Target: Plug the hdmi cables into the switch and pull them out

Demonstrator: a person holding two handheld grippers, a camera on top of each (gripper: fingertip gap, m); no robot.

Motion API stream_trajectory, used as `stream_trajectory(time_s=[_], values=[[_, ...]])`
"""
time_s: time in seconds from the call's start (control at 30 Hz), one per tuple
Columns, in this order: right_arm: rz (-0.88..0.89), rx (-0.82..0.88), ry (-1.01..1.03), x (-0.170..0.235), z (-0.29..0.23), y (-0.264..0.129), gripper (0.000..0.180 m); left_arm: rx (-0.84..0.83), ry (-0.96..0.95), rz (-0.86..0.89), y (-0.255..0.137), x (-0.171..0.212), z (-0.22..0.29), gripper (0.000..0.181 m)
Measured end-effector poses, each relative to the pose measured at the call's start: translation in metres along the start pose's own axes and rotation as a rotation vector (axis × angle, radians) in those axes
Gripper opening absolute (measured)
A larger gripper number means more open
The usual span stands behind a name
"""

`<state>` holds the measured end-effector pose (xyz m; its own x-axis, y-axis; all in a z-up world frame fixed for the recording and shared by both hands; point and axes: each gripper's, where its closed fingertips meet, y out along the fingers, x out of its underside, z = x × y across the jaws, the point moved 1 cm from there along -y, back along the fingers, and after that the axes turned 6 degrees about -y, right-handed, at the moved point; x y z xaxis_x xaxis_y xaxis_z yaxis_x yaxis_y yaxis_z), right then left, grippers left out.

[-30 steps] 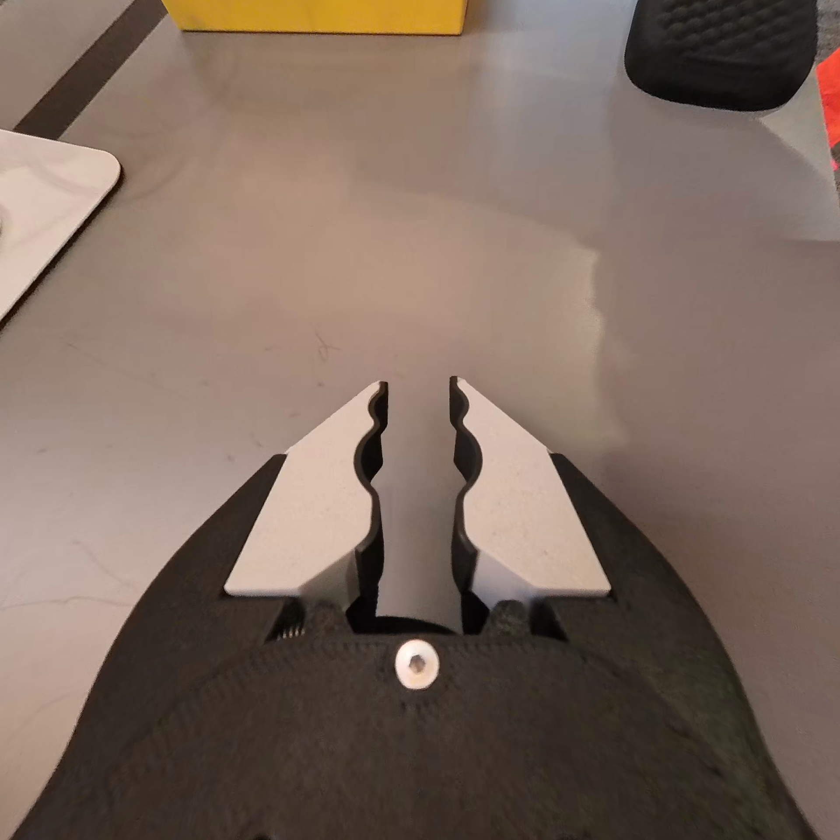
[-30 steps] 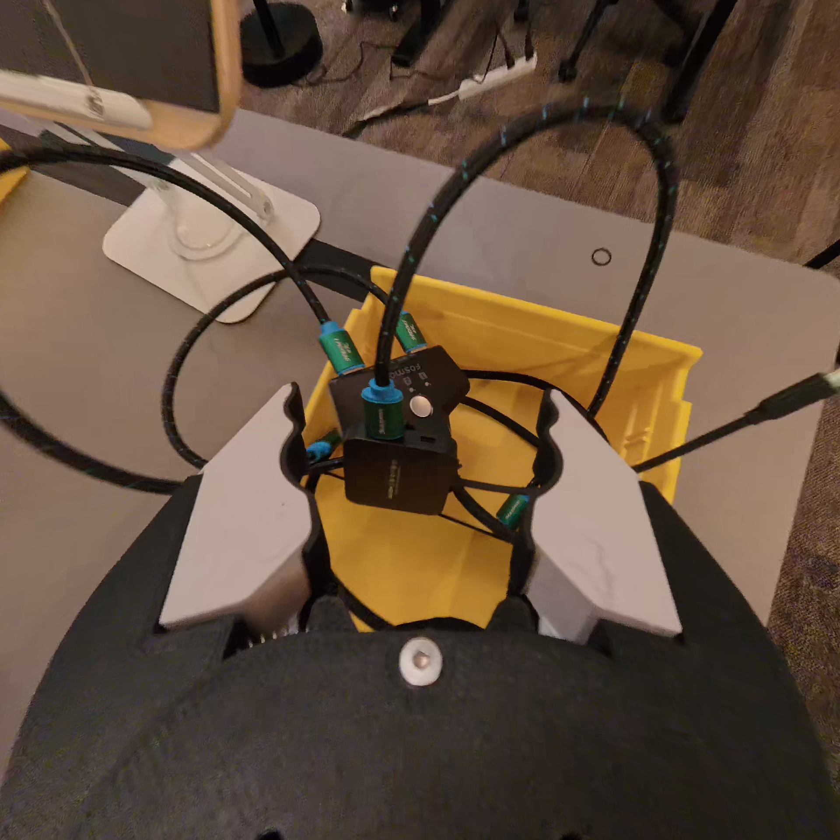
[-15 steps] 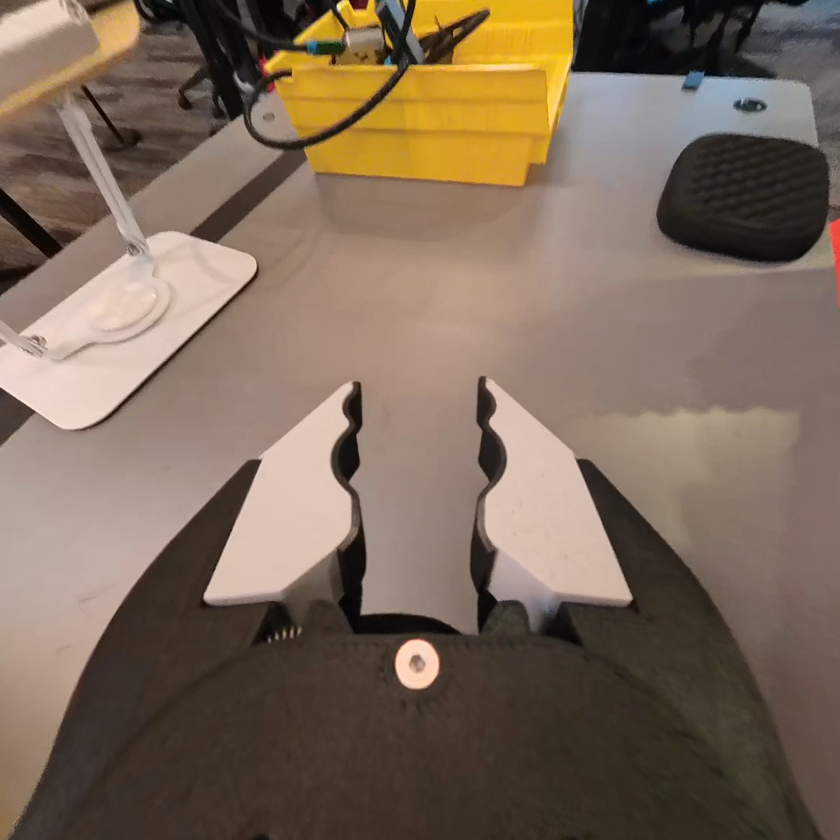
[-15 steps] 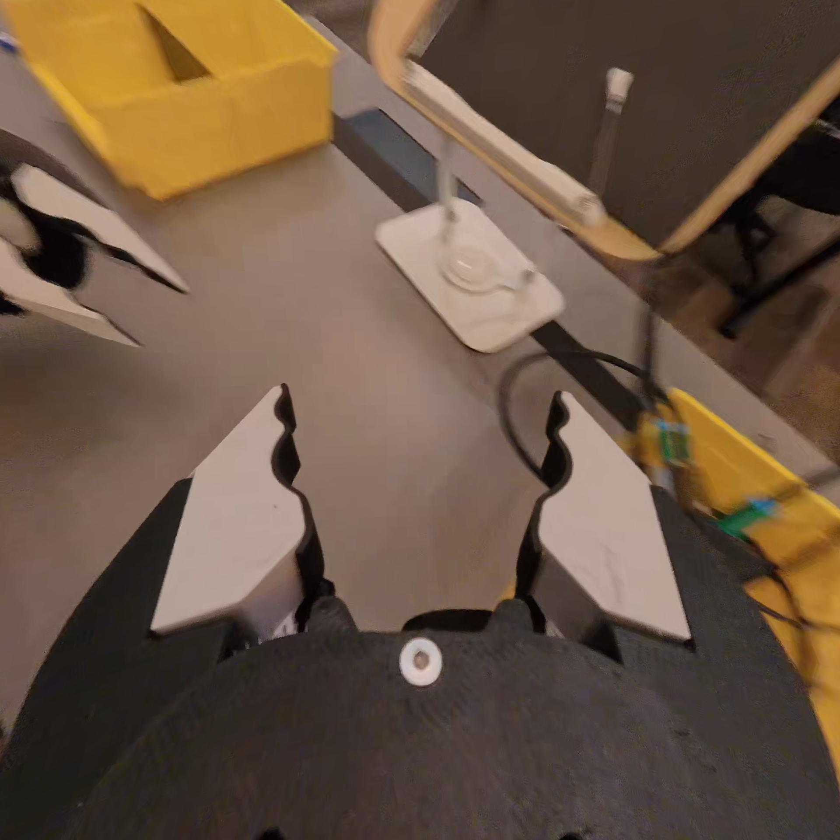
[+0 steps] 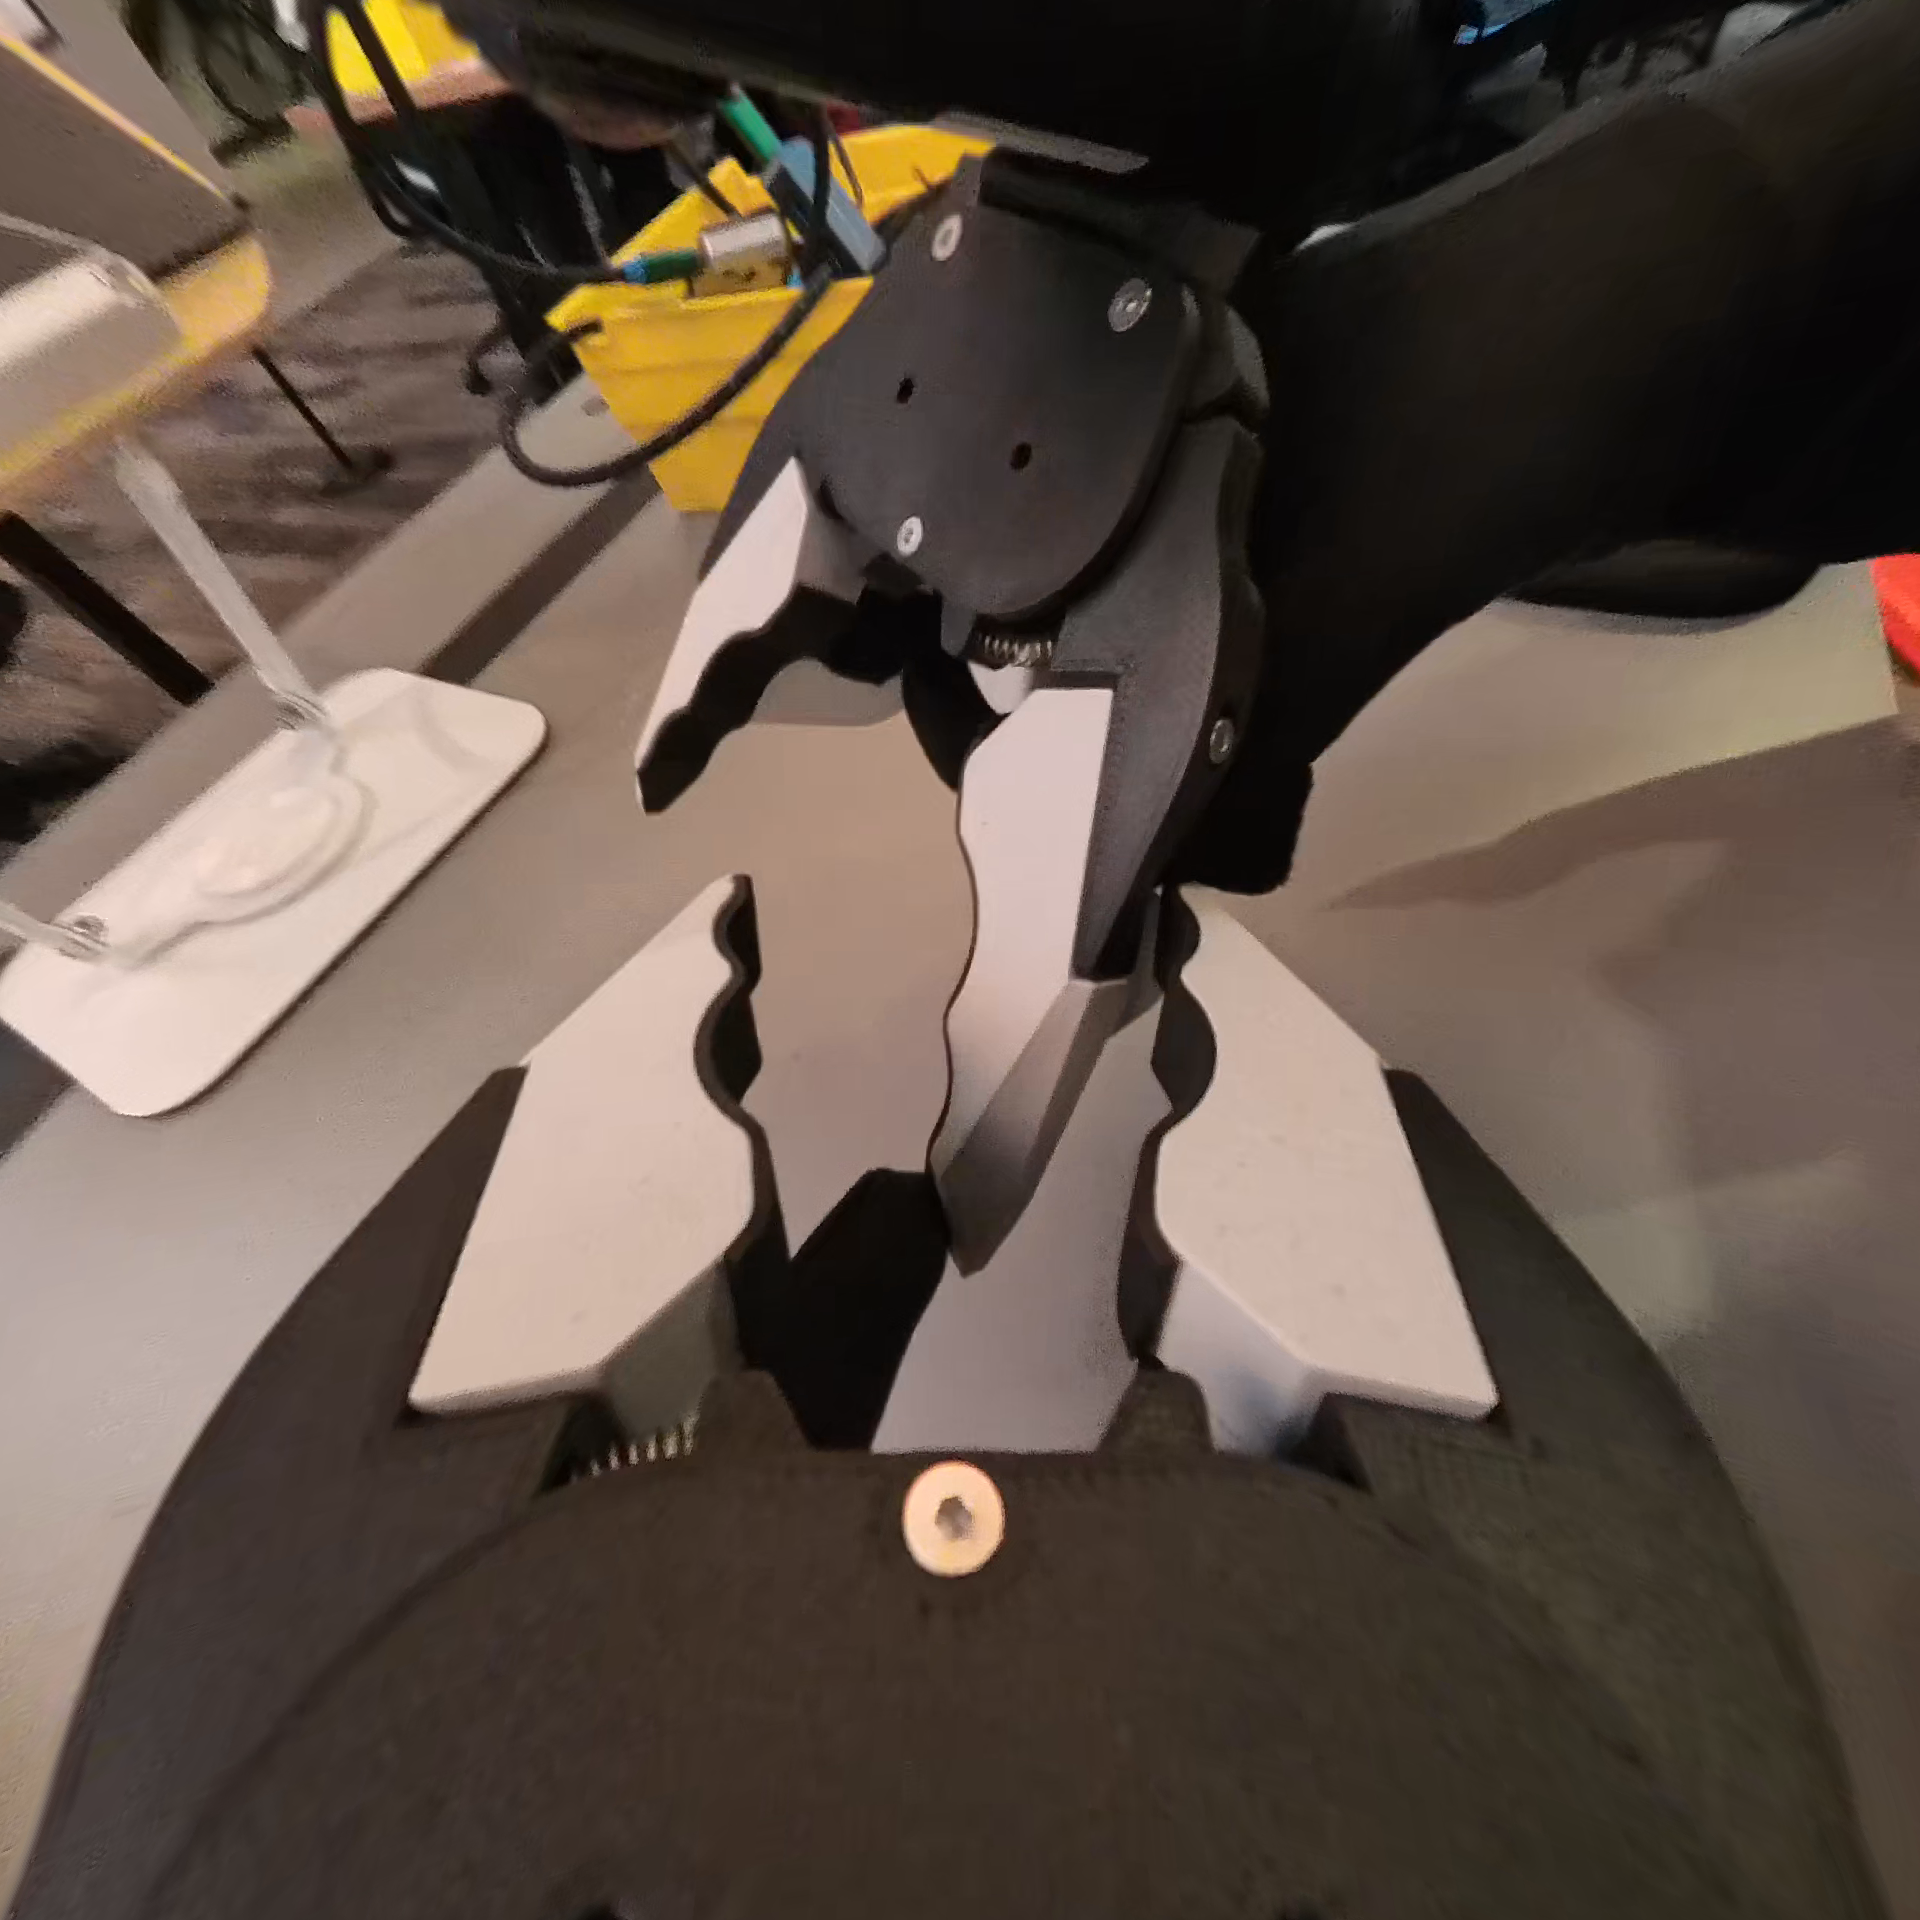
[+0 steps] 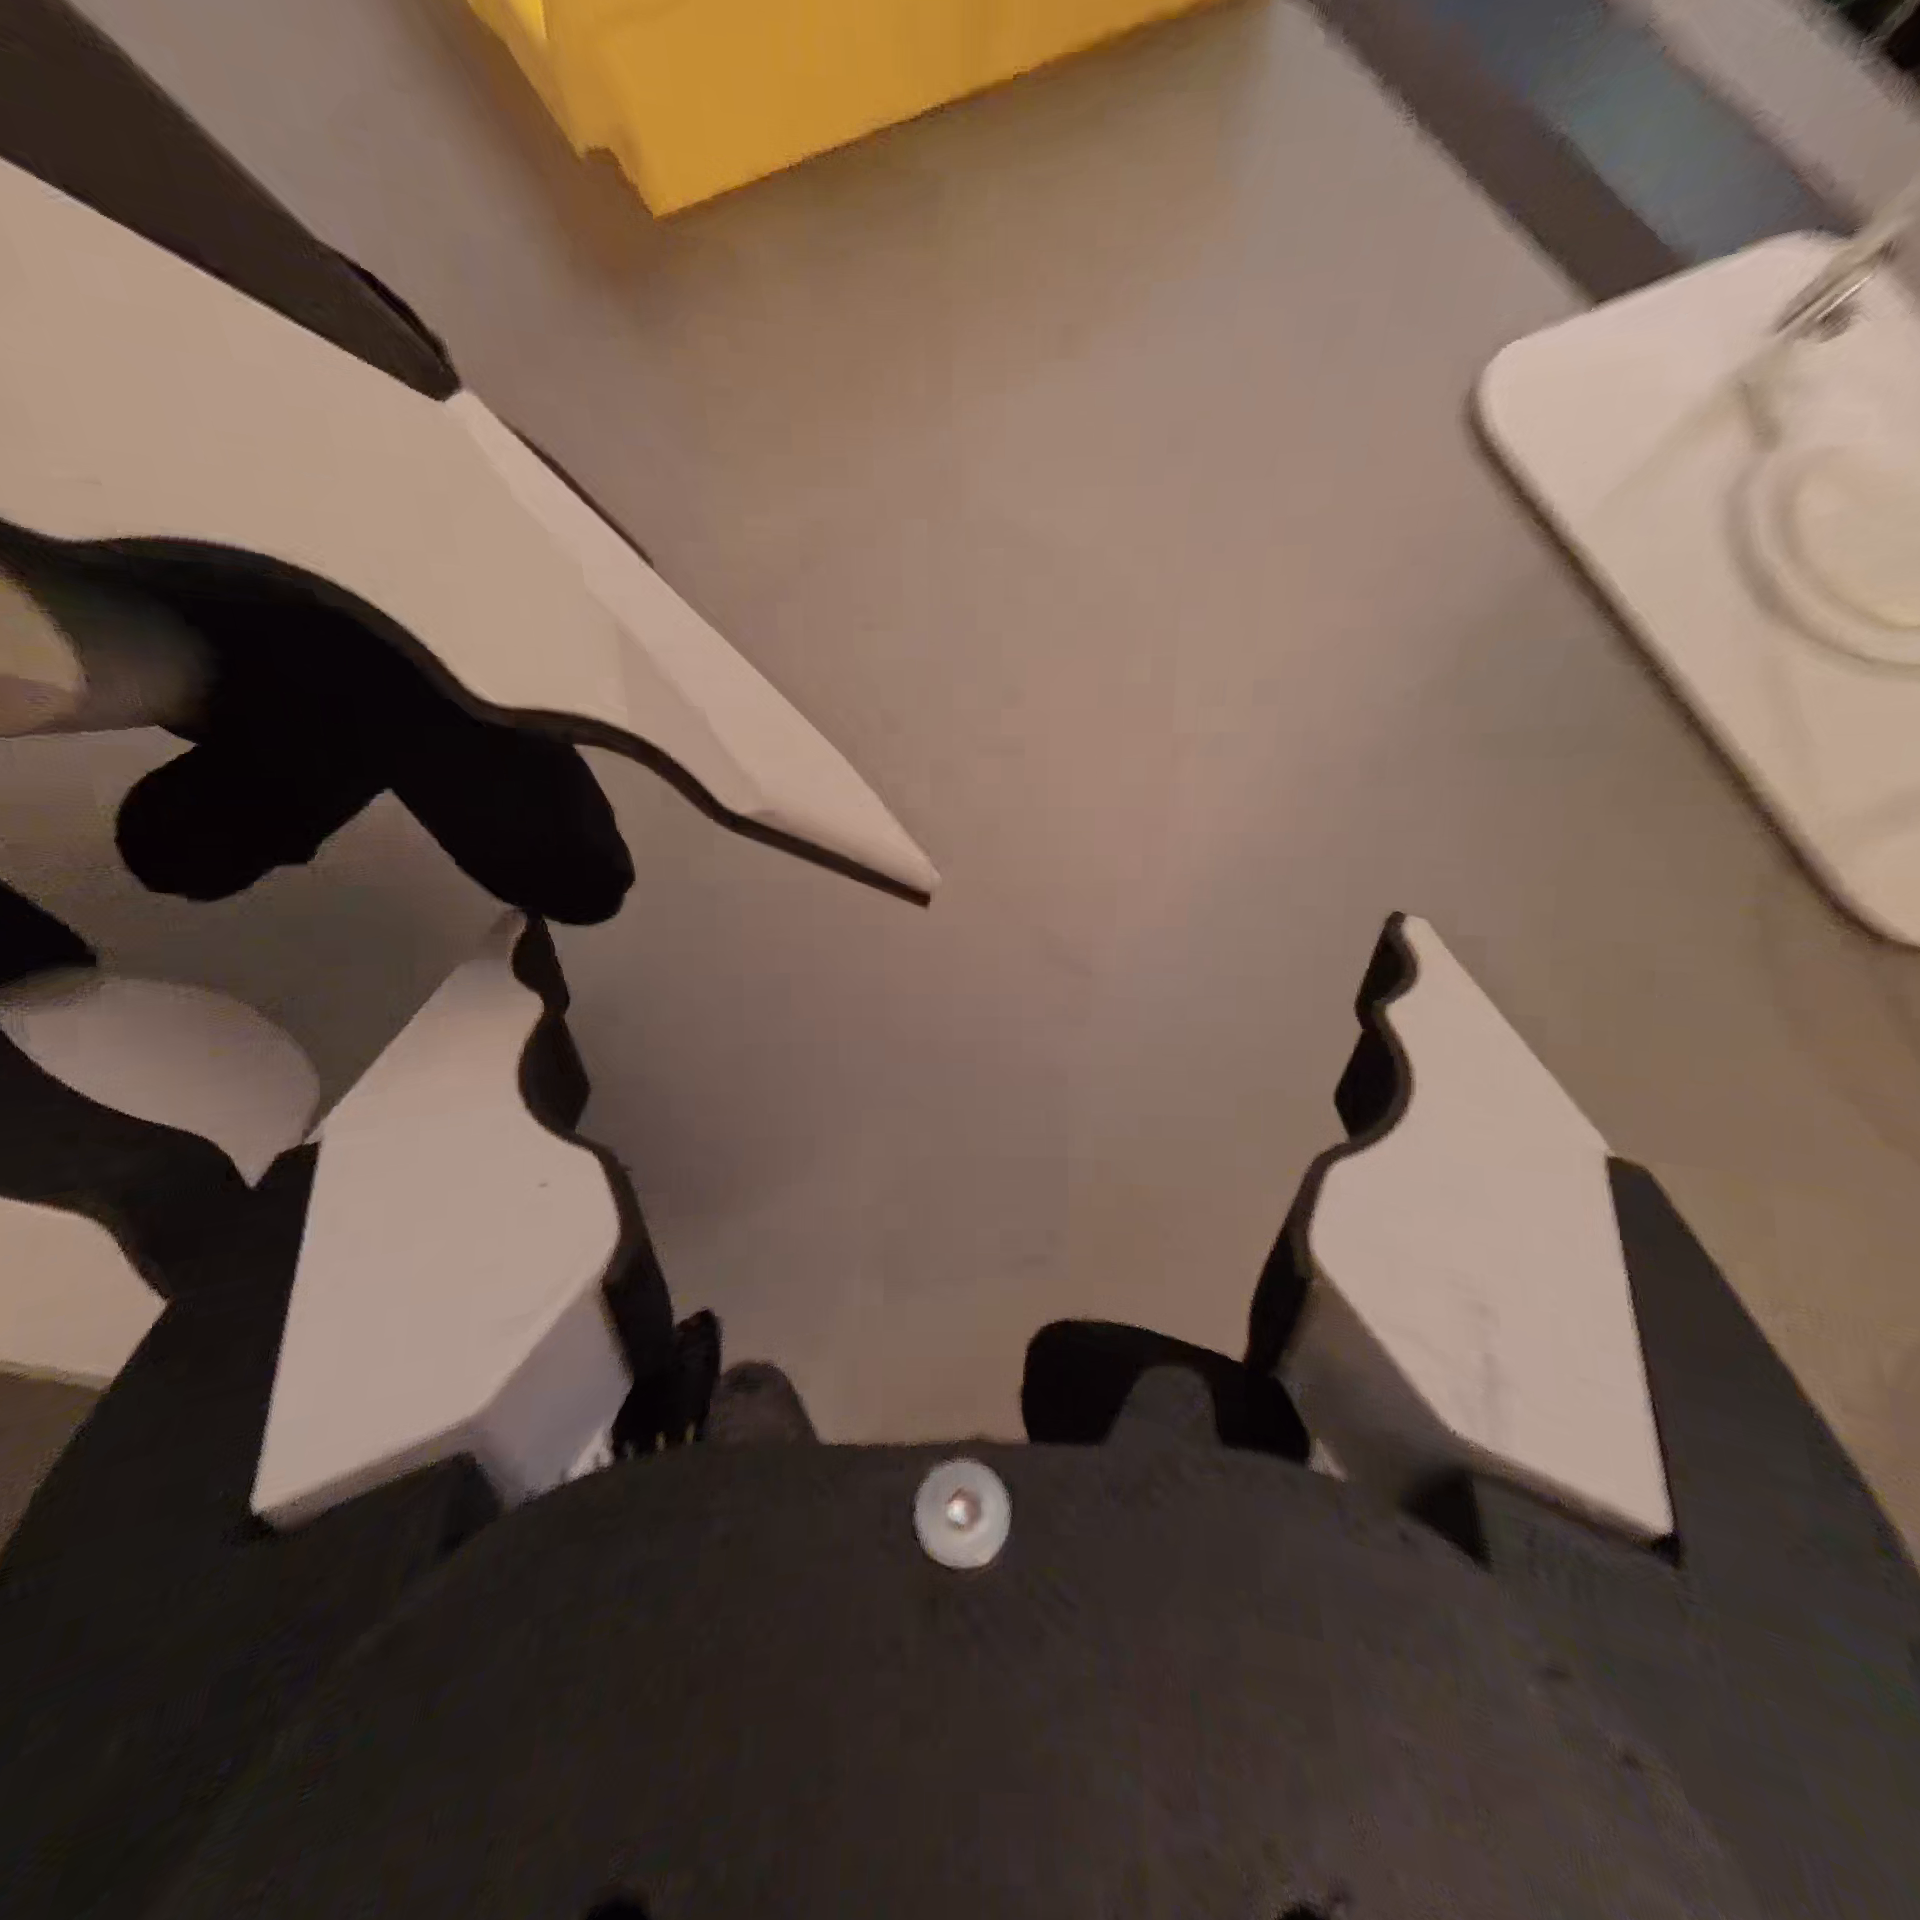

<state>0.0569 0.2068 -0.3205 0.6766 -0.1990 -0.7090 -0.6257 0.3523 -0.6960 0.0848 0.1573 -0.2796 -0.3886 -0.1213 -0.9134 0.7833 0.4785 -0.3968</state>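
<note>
My left gripper (image 5: 966, 904) is open and empty, low over the grey table (image 5: 1558, 935). My right gripper (image 5: 810, 1023) faces it, open and empty, with one finger (image 5: 1029, 935) reaching between the left gripper's fingers. In the right wrist view, my right gripper (image 6: 956, 925) is open over bare table, and a finger of the left gripper (image 6: 468, 540) crosses from the left. Black cables with green and blue plugs (image 5: 665, 268) hang out of a yellow bin (image 5: 707, 343) at the back. I cannot make out the switch.
A white stand base (image 5: 281, 852) with a clear post sits on the left of the table; it also shows in the right wrist view (image 6: 1714, 582). The yellow bin (image 6: 831, 83) lies beyond the grippers. A black sleeve (image 5: 1558, 416) holds the right gripper. A red object (image 5: 1903, 623) is at the right edge. Spacing between my two grippers at the tips: around 6 centimetres.
My right gripper has swung away from the yellow bin and its cables to the table, facing the left gripper. My left gripper has tilted up and opened wider.
</note>
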Motion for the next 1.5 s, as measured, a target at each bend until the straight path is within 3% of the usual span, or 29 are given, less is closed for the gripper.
stream_trajectory(time_s=[0.1,0.27,0.4,0.63,0.8,0.9,1.5], values=[[0.002,-0.024,0.055,0.009,-0.003,0.013,0.142,0.010,0.017,-0.040,0.006,0.013,-0.004,0.074],[-0.003,-0.032,0.064,0.022,-0.009,0.030,0.153,0.080,-0.016,-0.088,0.014,0.034,-0.003,0.077],[-0.046,-0.144,0.083,0.035,-0.019,0.042,0.143,0.106,-0.058,-0.100,0.021,0.047,-0.003,0.080],[-0.104,-0.123,-0.075,0.047,-0.017,0.049,0.140,0.090,-0.048,-0.145,0.033,0.064,0.002,0.074],[-0.089,-0.129,-0.079,0.049,-0.015,0.048,0.142,0.075,-0.040,-0.151,0.035,0.063,0.003,0.075],[-0.037,-0.164,-0.115,0.046,-0.015,0.056,0.160,0.058,-0.026,-0.163,0.037,0.065,0.002,0.075],[-0.035,-0.165,-0.118,0.046,-0.014,0.056,0.160,0.035,-0.038,-0.166,0.037,0.065,-0.001,0.080]])
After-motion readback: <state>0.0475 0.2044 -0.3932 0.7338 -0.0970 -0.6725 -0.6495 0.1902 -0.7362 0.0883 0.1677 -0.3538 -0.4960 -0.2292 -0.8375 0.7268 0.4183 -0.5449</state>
